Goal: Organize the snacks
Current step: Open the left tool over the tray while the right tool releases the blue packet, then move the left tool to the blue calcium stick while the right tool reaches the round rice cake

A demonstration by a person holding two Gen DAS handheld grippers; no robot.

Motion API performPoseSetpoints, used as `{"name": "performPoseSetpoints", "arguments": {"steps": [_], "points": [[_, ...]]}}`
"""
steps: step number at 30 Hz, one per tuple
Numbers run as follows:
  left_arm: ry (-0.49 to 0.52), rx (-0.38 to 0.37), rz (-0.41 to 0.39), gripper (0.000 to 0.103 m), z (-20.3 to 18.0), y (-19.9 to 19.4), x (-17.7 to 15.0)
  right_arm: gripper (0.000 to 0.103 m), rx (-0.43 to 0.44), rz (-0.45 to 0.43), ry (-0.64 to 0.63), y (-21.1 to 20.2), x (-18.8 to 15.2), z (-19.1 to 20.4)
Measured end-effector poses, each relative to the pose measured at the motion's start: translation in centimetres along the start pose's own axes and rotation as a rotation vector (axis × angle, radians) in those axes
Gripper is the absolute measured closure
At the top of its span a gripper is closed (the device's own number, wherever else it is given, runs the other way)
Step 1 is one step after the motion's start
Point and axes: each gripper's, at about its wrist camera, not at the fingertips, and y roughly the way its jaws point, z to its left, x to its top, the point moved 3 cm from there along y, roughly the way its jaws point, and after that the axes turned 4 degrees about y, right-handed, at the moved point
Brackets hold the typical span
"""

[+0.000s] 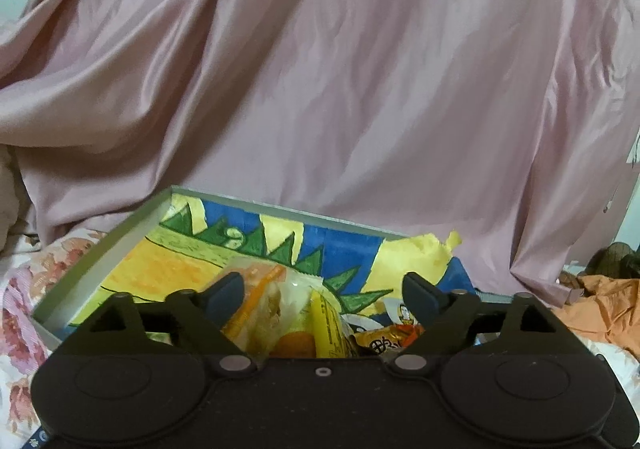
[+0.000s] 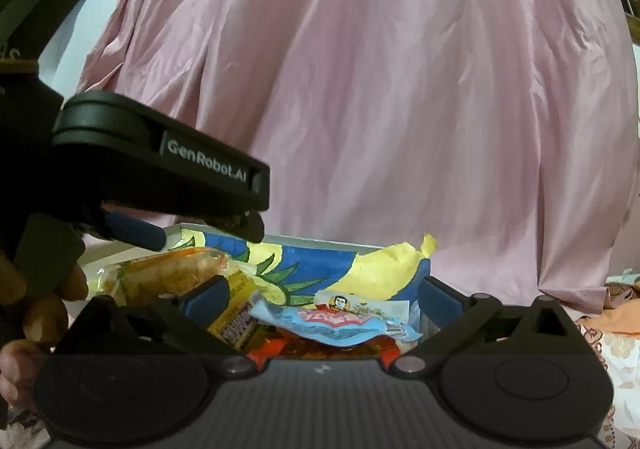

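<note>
A shallow box with a grey rim [image 1: 100, 245] and a yellow, blue and green lining holds several snack packets. In the left wrist view my left gripper [image 1: 324, 295] stands open over a clear orange packet [image 1: 264, 301] and a yellow packet [image 1: 328, 329], and neither pad presses on them. In the right wrist view my right gripper [image 2: 324, 297] is open wide above a light blue packet [image 2: 340, 323] and a white packet with a face logo [image 2: 360, 305], holding nothing. The left gripper [image 2: 200, 233] hangs over the box [image 2: 320, 241] at the left, above the orange packet [image 2: 172, 273].
A pink satin cloth [image 1: 320, 89] rises right behind the box. The box rests on a floral sheet [image 1: 24, 289]. An orange cloth [image 1: 600, 309] lies to the right. A person's hand [image 2: 48, 297] holds the left gripper at the left edge.
</note>
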Motion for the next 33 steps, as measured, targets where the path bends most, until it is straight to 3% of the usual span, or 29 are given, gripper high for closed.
{"name": "performPoseSetpoints", "arguments": {"steps": [8, 18, 33], "points": [[-0.009, 0.03, -0.072, 0.001, 1.7, -3.6, 0.5, 0.0, 0.001, -0.064, -0.02, -1.7, 0.8, 1.2], [-0.034, 0.08, -0.14, 0.001, 5.4, -9.1, -0.2, 0.0, 0.049, -0.115, -0.067, -6.3, 1.5, 3.7], [-0.023, 0.154, -0.14, 0.001, 11.5, -16.7, -4.3, 0.0, 0.102, -0.08, -0.03, -12.3, 1.3, 6.9]]}}
